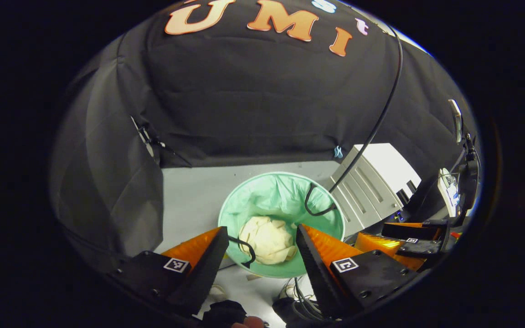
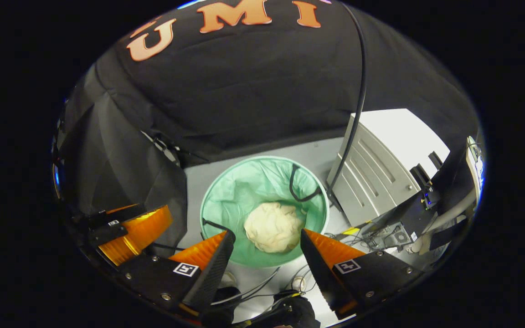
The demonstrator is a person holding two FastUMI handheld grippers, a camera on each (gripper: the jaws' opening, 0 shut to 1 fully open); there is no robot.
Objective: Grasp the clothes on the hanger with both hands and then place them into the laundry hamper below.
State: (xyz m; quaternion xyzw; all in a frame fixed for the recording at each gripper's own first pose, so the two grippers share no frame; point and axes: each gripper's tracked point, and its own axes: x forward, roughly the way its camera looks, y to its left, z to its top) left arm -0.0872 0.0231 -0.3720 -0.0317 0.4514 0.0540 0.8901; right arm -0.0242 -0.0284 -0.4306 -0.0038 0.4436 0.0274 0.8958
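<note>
A crumpled cream garment (image 1: 268,239) (image 2: 274,226) lies in the bottom of the round mint-green laundry hamper (image 1: 249,196) (image 2: 230,191) on the pale floor. My left gripper (image 1: 262,236) hovers above the hamper's near rim, open, with nothing between its fingers. My right gripper (image 2: 267,239) is likewise above the near rim, open and empty. The right gripper (image 1: 410,239) also appears at the right edge of the left gripper view, and the left gripper (image 2: 126,228) at the left edge of the right gripper view. A black handle loop (image 1: 317,200) (image 2: 301,184) hangs on the hamper's far side.
A grey ribbed case (image 1: 369,187) (image 2: 381,168) stands right of the hamper. A black cable (image 1: 381,114) (image 2: 358,91) hangs down to it. Loose cables (image 1: 296,291) (image 2: 262,287) lie on the floor near the hamper's front. Black cloth closes the back and left.
</note>
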